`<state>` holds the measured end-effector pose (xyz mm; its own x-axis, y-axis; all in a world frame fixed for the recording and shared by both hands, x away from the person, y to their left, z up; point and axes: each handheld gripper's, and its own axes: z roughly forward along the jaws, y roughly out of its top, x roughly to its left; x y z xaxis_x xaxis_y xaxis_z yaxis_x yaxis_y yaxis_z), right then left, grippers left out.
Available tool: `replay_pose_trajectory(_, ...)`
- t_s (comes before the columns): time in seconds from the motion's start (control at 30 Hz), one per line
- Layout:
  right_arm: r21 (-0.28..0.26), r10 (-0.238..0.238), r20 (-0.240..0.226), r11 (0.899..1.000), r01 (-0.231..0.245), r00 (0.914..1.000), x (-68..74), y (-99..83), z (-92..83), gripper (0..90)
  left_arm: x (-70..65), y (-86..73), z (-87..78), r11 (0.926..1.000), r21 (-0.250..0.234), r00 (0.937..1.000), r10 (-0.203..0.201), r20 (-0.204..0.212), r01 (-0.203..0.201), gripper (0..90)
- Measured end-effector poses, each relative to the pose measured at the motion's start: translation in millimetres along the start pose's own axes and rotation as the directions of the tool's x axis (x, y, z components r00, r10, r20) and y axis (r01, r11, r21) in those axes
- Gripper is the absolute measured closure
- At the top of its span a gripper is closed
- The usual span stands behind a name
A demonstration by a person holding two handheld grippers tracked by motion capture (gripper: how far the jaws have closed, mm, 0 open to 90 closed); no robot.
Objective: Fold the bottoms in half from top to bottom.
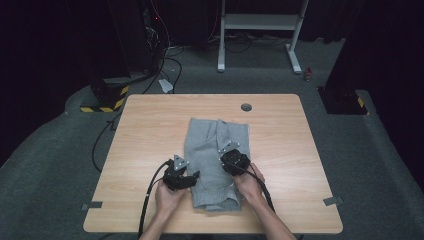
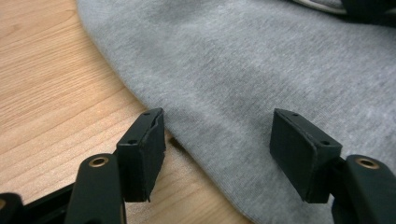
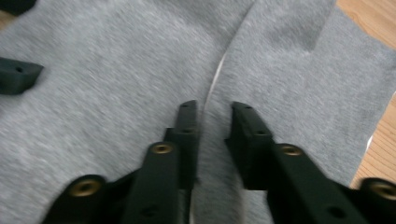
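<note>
Grey garment [image 1: 216, 162] mid-table [image 1: 150, 130]; left claw [image 2: 217, 156] wide at its edge, right claw [image 3: 212, 140] narrow, both empty.

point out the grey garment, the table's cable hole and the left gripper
grey garment [image 1: 210, 145], high view, its upper middle
cable hole [image 1: 246, 107], high view, its centre
left gripper [image 2: 217, 140], left gripper view, midway between its tips
</note>
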<state>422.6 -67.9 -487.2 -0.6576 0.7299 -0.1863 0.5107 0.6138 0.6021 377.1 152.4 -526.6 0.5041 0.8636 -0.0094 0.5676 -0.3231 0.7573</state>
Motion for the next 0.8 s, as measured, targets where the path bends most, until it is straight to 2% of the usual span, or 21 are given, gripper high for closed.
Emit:
replay_pose_trajectory(0.07,-0.014,0.0,0.006,1.0,0.001,1.0,-2.6,-0.7,-3.6,84.7,-0.2,-0.1,0.0,1.0,0.001,1.0,-0.004,-0.004,0.004,34.3)
replay_pose_trajectory(0.27,-0.079,0.037,0.026,0.996,-0.035,0.999,-15.1,-5.5,-20.4,86.3,-1.1,-0.3,-0.1,1.0,0.002,1.0,-0.002,-0.008,0.002,33.2)
replay_pose_trajectory(0.4,-0.108,0.097,0.04,0.99,-0.093,0.9944,-31.9,-18.2,-28.4,86.4,-1.1,-0.2,0.0,1.0,0.003,1.0,0.003,-0.006,-0.003,32.7)
replay_pose_trajectory(0.5,-0.074,0.18,0.014,0.981,-0.179,0.9835,-46.8,-38.6,-19.1,86.4,-1.2,-0.2,0.0,1.0,0.005,1.0,0.005,-0.003,-0.005,31.7)
replay_pose_trajectory(0.57,-0.038,0.206,-0.003,0.978,-0.206,0.9786,-49.8,-47.9,-10.8,85.8,-1.4,-0.2,0.1,1.0,0.004,1.0,0.007,0.002,-0.007,31.3)
replay_pose_trajectory(0.67,-0.053,0.218,-0.003,0.974,-0.218,0.9758,-50.4,-50.1,-11.7,80.8,-1.4,-0.2,0.1,0.9999,0.005,1.0,0.009,0.001,-0.009,31.2)
replay_pose_trajectory(0.73,-0.066,0.196,0.011,0.979,-0.195,0.9806,-47.6,-44.3,-15.1,75.8,-1.4,-0.2,0.1,0.9999,0.005,0.9999,0.01,0.001,-0.01,31.2)
replay_pose_trajectory(0.8,-0.088,0.187,0.016,0.979,-0.185,0.9822,-45.2,-37.0,-18.6,71.8,-1.3,-0.1,0.1,0.9999,0.005,0.9999,0.011,0.002,-0.011,31.2)
